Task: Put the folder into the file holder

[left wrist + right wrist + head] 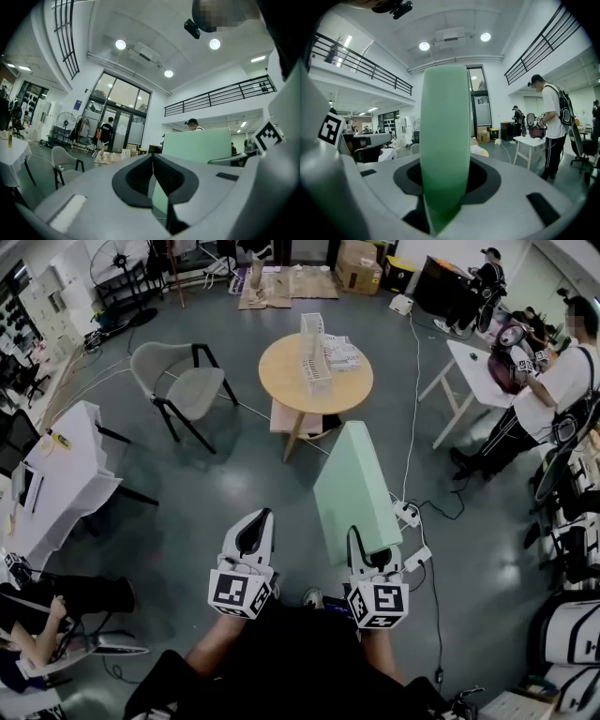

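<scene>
A pale green folder (356,488) stands on edge with my right gripper (367,554) shut on its near end, held out over the floor. In the right gripper view the folder (445,136) rises edge-on between the pads of that gripper (444,190). My left gripper (253,532) hangs beside it at the left, shut on nothing; its pads meet in the left gripper view (153,174), where the folder (197,145) shows to the right. The white file holder (314,354) stands on the round wooden table (281,390) ahead, some way off.
A stack of papers (342,352) lies by the file holder. A grey chair (183,381) stands left of the round table, white tables at the left (66,465) and right (473,367). A person (553,390) stands at the right. Cables and a power strip (408,514) lie on the floor.
</scene>
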Demonstrator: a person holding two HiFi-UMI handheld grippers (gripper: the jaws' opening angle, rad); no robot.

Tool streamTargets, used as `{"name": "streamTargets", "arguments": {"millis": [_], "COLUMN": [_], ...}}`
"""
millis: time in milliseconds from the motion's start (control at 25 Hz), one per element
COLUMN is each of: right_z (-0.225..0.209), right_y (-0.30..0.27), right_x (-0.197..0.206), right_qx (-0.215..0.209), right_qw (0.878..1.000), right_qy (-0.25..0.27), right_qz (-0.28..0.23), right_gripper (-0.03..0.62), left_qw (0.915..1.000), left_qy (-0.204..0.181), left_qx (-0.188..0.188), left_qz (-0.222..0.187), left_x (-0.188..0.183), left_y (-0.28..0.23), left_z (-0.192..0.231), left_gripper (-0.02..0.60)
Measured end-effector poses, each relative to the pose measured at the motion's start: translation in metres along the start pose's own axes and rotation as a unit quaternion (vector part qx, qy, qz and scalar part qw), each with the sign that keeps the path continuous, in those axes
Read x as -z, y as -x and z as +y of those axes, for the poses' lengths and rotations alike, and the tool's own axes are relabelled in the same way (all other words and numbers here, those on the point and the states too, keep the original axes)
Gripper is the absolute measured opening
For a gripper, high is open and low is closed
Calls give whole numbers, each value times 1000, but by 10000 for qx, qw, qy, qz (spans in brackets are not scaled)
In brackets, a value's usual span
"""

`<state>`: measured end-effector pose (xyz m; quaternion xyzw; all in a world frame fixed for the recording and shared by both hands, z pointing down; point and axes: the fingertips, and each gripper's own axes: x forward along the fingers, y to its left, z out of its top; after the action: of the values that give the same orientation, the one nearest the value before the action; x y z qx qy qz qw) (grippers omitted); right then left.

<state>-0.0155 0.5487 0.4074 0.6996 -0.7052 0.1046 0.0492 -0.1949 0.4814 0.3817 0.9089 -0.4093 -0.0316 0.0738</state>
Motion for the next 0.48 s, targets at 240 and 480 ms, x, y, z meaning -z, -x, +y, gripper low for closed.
{"name": "streamTargets", "arguments": {"millis": [240, 480], "right_z": [7, 19], "right_y": [-2, -6], "right_x": [-1, -7], "right_qx": [2, 56], "right_qw": [10000, 10000], "right_qy": [2, -2], "right_qz": [-14, -41], "right_gripper": [149, 149], "left_qw": [10000, 10000], "left_qy": [20, 42], "left_qx": [31, 69], "left_qz": [12, 10], "left_x": [0, -4], "left_y": [3, 8], "left_z": [5, 16], "left_gripper": [11, 11]}}
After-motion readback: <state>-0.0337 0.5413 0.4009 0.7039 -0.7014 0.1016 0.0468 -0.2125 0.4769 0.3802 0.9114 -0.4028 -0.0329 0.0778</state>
